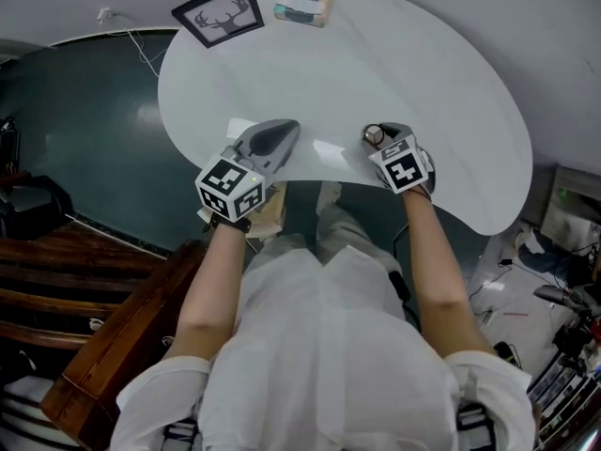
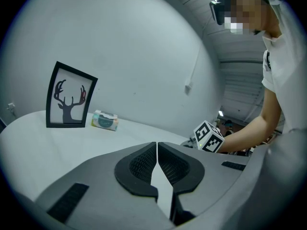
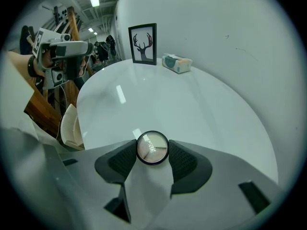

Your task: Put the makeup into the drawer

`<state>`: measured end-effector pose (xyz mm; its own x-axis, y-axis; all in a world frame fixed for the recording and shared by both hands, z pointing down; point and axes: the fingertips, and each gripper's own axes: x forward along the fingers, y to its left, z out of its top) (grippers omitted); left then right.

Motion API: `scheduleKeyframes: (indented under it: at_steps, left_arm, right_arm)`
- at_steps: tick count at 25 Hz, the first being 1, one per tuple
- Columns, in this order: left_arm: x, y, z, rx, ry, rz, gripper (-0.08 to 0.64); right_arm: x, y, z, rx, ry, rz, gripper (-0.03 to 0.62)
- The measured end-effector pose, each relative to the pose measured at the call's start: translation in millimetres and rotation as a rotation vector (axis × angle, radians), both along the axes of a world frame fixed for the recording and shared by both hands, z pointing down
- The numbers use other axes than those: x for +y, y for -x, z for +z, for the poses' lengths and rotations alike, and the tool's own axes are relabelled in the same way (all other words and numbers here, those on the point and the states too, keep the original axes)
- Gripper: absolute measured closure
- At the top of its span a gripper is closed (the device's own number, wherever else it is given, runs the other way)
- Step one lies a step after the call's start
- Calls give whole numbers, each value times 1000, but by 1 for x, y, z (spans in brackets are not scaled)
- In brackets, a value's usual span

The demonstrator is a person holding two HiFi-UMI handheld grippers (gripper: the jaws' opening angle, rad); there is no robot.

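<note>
My right gripper [image 3: 152, 150] is shut on a small round makeup compact [image 3: 152, 147] with a clear lid, pinched between the two dark pads. In the head view that compact [image 1: 374, 135] shows at the tip of the right gripper [image 1: 380, 139], over the near edge of the white table [image 1: 423, 73]. My left gripper [image 2: 157, 161] is shut with its pads pressed together and nothing between them; in the head view the left gripper [image 1: 282, 132] sits over the table's near left edge. No drawer face is clear in any view.
A framed deer-antler picture [image 1: 218, 12] and a small teal-and-white box [image 1: 302, 5] stand at the table's far side. Below the table's left edge is a cream-coloured object [image 3: 70, 128] and brown wooden furniture [image 1: 103, 346]. The person's lap lies under the near edge.
</note>
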<state>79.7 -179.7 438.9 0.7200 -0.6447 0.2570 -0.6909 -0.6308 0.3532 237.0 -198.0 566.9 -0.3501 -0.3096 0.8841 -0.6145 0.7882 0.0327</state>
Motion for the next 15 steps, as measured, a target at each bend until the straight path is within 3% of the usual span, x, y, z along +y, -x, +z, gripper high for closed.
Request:
scheduleKeyframes:
  at_steps: [15]
  left_arm:
    - [46, 75, -13, -10, -23, -127, 538]
  right_arm:
    - [34, 92, -25, -36, -38, -150, 385]
